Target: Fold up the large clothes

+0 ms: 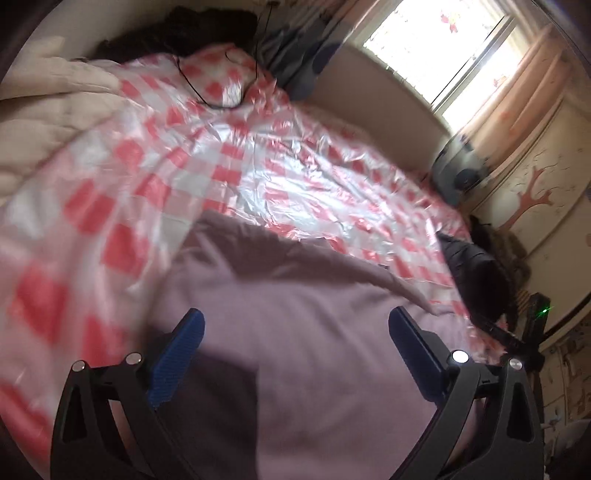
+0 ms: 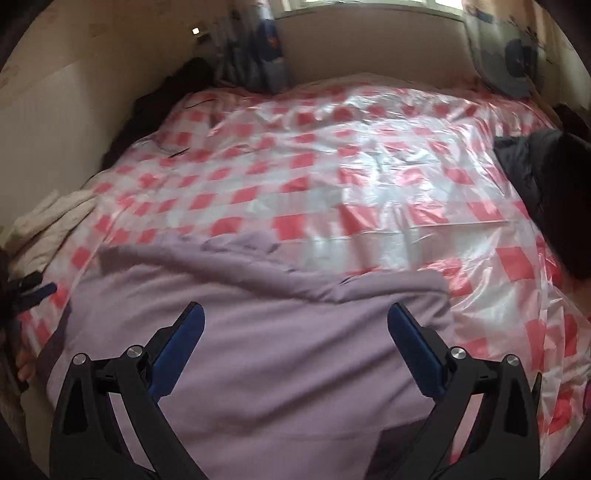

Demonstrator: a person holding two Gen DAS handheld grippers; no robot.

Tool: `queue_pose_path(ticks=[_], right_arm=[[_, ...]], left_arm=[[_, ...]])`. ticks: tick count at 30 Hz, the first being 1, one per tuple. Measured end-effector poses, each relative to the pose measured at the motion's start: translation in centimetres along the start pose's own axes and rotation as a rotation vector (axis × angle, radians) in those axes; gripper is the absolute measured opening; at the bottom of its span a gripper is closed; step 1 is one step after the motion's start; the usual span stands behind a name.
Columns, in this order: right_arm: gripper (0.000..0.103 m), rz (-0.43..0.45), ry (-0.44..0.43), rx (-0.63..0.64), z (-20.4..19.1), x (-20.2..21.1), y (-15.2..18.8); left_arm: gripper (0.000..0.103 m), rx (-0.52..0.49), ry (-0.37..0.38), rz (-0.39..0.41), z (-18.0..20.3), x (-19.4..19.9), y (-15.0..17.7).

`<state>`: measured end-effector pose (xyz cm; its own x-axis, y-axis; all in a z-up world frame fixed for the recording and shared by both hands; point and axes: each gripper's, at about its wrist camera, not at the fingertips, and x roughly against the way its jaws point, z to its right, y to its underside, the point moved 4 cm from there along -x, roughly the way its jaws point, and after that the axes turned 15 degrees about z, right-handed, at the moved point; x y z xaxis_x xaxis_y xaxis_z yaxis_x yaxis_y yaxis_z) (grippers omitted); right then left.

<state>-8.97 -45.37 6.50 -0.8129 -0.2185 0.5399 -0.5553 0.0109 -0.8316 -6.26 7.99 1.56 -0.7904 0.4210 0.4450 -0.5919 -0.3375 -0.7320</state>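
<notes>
A large lilac garment (image 1: 314, 332) lies spread on the near part of a bed covered by a red-and-white checked plastic sheet (image 1: 295, 177). Its far edge is bunched into a soft ridge (image 2: 258, 266). My left gripper (image 1: 295, 323) hovers above the lilac cloth, wide open, with nothing between its blue pads. My right gripper (image 2: 295, 319) also hangs open above the same garment (image 2: 266, 362), holding nothing. At the left edge of the right wrist view a blue pad (image 2: 46, 288) of the other gripper shows beside the garment's left side.
A black garment (image 2: 546, 173) lies at the bed's right side. Beige quilted clothing (image 1: 48, 110) is heaped at the left. A dark pile (image 1: 192, 33) and a black cable (image 1: 207, 99) sit near the far end. A fan (image 2: 513, 59) stands by the window (image 1: 443, 48).
</notes>
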Motion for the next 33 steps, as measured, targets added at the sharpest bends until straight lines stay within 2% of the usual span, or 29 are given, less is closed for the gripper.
queue_pose_path(ticks=[3,5,6,7,9,12,15,17,18,20,23,25,27,28,30,33], right_arm=[[0.096,-0.065,-0.077,0.107,-5.6,1.9,3.9],[0.096,-0.123,-0.056,0.165,-7.7,1.7,7.2],[0.096,-0.194,-0.03,0.191,-8.1,0.4,9.6],[0.097,-0.209,-0.026,0.204,-8.0,-0.4,11.1],[0.097,-0.178,-0.013,0.21,-8.0,-0.4,11.8],[0.097,-0.208,0.0,0.143,-8.2,1.0,10.7],[0.097,-0.139,-0.056,0.129,-9.7,3.8,9.6],[0.097,-0.157,-0.057,0.138,-10.2,4.4,10.2],[0.097,-0.187,-0.058,0.143,-10.3,4.1,10.9],[0.097,-0.231,-0.045,0.16,-10.2,3.7,12.2],[0.097,-0.201,-0.058,0.119,-9.7,4.7,12.3],[0.097,-0.207,-0.062,0.1,-9.5,4.5,12.6],[0.097,-0.192,-0.055,0.11,-9.9,4.7,12.5],[0.097,-0.162,-0.075,0.095,-10.2,5.3,12.2],[0.097,-0.133,-0.088,0.085,-10.5,5.7,12.0],[0.097,-0.231,-0.045,0.167,-10.9,3.8,14.0]], left_arm=[[0.096,0.137,-0.017,0.004,-3.9,7.1,2.6],[0.096,0.264,-0.023,0.005,-6.5,10.1,4.9],[0.096,0.352,-0.022,-0.01,-8.1,11.4,6.8],[0.096,0.406,-0.017,-0.02,-8.8,12.2,8.0],[0.096,0.532,0.045,-0.041,-9.6,13.0,10.7],[0.096,0.623,0.132,-0.058,-8.6,12.3,12.8],[0.096,0.657,0.165,-0.082,-7.6,10.1,13.9],[0.096,0.703,0.188,-0.096,-7.3,8.8,14.4],[0.096,0.717,0.177,-0.098,-7.0,8.1,14.5],[0.096,0.719,0.156,-0.078,-6.2,8.0,14.1],[0.096,0.65,0.177,-0.009,-4.4,9.1,12.8],[0.096,0.614,0.138,-0.039,-4.7,7.9,13.0],[0.096,0.657,0.113,-0.092,-5.6,6.5,13.8],[0.096,0.703,0.115,-0.075,-5.9,6.5,13.9],[0.096,0.646,0.108,-0.063,-5.4,6.3,13.6],[0.096,0.648,0.079,-0.107,-5.9,4.5,14.4]])
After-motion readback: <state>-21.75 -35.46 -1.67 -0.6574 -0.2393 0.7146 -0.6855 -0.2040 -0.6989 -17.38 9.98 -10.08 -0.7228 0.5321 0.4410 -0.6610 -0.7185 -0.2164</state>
